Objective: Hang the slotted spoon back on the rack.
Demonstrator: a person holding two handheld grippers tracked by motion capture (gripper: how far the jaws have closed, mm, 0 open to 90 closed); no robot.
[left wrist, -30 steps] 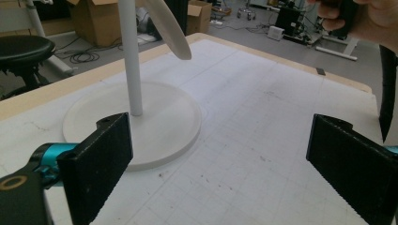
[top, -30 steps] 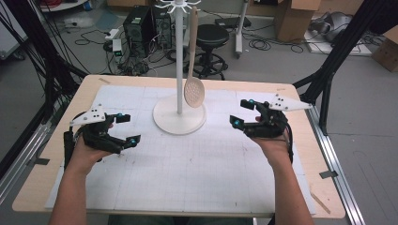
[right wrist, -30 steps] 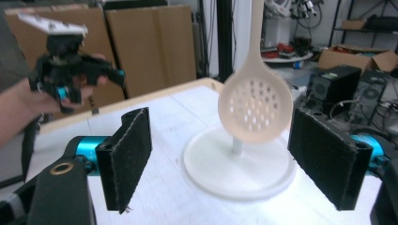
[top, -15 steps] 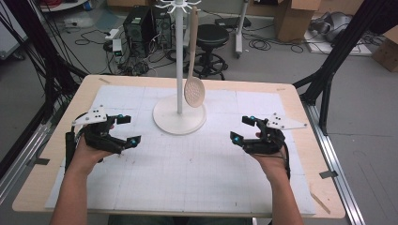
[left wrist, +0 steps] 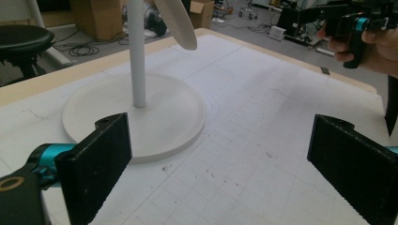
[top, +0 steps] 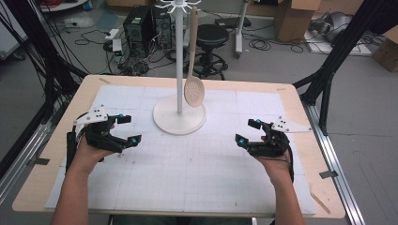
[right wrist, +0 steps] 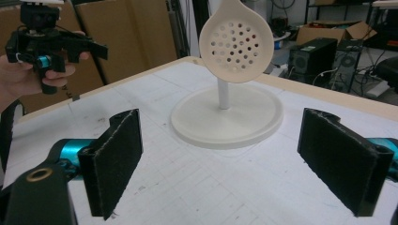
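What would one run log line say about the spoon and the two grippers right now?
slotted spoon: hanging on white stand | left gripper: open, empty | right gripper: jaws just opening, empty | both apart from stand

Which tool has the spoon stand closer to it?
The left tool: the white stand sits nearer it, while the right tool is farther off.

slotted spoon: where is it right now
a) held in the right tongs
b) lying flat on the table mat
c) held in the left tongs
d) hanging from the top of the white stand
d: the slotted spoon hangs by its handle from the hooks at the top of the white stand, its perforated bowl above the round base, while both tongs are open with nothing between them.
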